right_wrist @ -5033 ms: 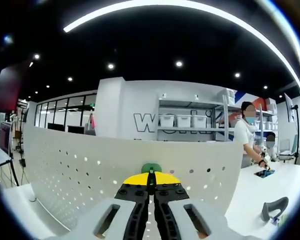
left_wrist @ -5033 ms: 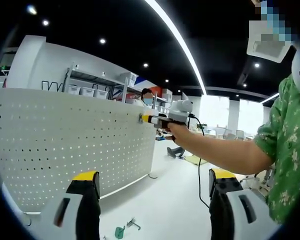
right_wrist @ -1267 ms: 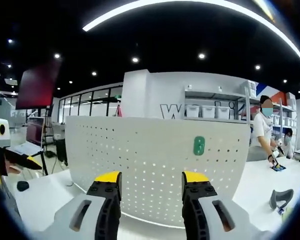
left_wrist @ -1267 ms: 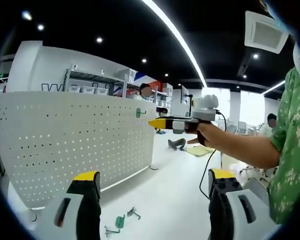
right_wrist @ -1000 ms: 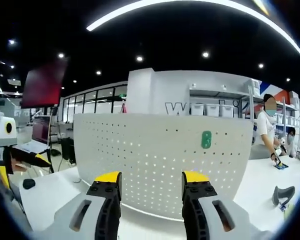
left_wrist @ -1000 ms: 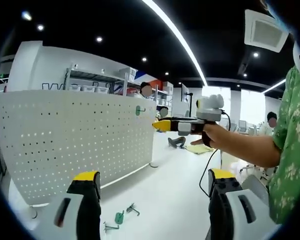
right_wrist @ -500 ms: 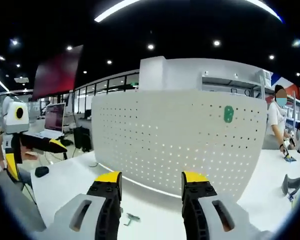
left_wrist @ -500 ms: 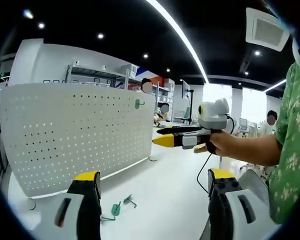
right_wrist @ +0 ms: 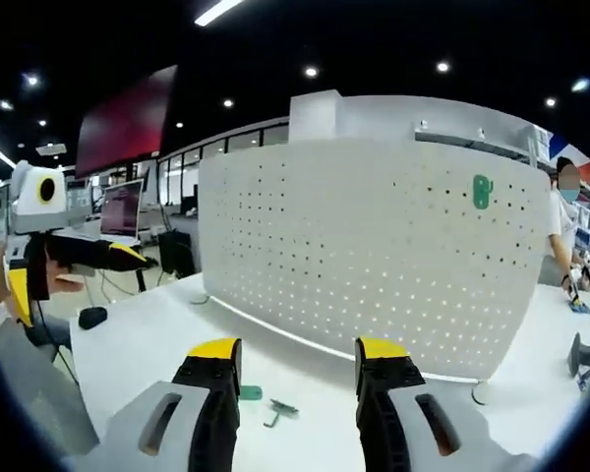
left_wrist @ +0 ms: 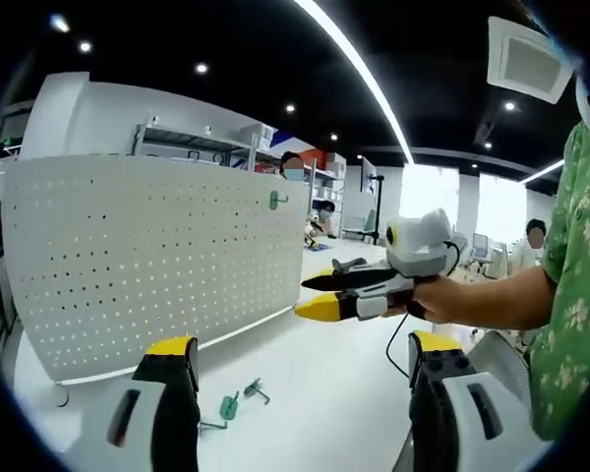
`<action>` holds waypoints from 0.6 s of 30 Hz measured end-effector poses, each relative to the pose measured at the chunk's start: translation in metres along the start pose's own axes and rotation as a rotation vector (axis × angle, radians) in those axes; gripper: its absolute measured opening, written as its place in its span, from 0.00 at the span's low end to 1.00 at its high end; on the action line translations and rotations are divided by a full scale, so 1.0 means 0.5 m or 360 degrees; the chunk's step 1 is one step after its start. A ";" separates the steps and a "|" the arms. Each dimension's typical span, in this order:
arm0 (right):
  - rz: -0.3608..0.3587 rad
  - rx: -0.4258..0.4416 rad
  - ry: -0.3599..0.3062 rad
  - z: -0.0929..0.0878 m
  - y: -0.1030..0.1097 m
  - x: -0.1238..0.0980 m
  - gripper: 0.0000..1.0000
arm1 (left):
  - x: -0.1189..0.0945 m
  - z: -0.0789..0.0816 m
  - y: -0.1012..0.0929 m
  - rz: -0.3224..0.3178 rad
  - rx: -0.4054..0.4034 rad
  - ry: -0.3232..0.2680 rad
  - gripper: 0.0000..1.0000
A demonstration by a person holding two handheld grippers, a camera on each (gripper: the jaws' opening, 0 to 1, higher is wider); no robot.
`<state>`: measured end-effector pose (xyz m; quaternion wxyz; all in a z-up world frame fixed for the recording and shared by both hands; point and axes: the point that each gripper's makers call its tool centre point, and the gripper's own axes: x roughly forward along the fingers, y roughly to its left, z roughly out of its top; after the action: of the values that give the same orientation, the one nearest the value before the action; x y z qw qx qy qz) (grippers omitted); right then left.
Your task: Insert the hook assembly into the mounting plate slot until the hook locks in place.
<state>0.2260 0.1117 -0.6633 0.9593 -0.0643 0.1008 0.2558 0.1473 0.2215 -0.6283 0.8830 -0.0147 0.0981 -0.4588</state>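
Left gripper (left_wrist: 297,359): my fingers stand apart, nothing between them, above the white worktop (left_wrist: 315,393)
Right gripper (right_wrist: 297,359): my fingers apart too, holding nothing; it also shows in the left gripper view (left_wrist: 320,297), held in my hand (left_wrist: 442,300) with its yellow tips close together
Mounting plate (right_wrist: 374,246): white perforated panel standing upright on the worktop
Green hook (right_wrist: 483,191): seated on the plate near its upper right corner (small, so I cannot tell how it sits in the holes)
Loose hooks (right_wrist: 270,406): a green piece and metal ones lying on the worktop before the plate
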 end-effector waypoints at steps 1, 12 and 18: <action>0.0004 -0.0014 0.0017 -0.009 -0.002 0.007 0.47 | 0.001 0.000 0.001 -0.0001 -0.0001 0.0001 0.90; 0.0078 -0.0079 0.0230 -0.111 -0.015 0.059 0.44 | 0.007 -0.005 0.007 -0.0003 -0.0010 0.0012 0.90; 0.0142 -0.0115 0.0320 -0.156 -0.015 0.083 0.43 | 0.011 -0.007 0.010 -0.0001 -0.0013 0.0026 0.90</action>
<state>0.2526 0.1112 -0.7480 0.9291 -0.1197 0.1899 0.2939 0.1537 0.2200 -0.6334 0.8820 -0.0148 0.1071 -0.4586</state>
